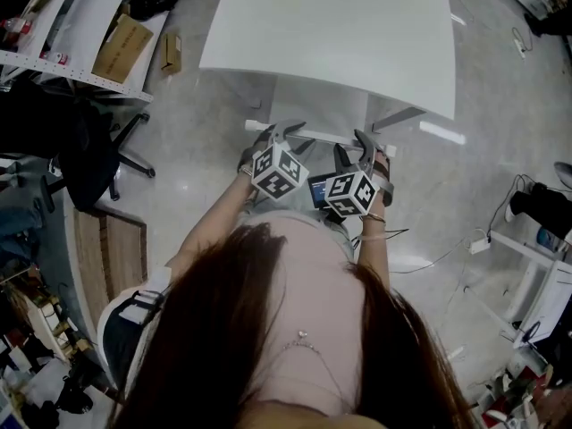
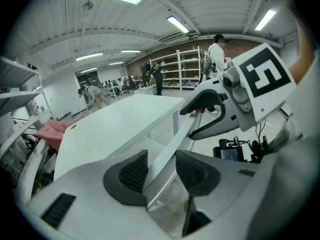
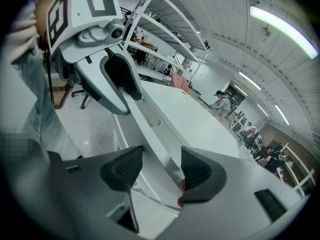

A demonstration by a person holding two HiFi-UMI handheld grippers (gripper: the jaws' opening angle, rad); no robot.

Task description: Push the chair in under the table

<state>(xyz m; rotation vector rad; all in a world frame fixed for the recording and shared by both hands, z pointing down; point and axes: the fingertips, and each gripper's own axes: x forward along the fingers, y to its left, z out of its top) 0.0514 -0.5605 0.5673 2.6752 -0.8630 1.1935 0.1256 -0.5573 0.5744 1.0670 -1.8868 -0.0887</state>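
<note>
1. Chair [image 1: 322,136]: its white top rail runs between the pads of the left gripper [image 2: 162,173] and the right gripper [image 3: 159,170]. Both pairs of jaws are closed on it, side by side.
2. In the head view the chair sits mid-frame, reaching partly under the near edge of the white table [image 1: 340,34].
3. At upper left, two cardboard boxes [image 1: 122,48] lie on the floor, closed, so their contents cannot be seen.
</note>
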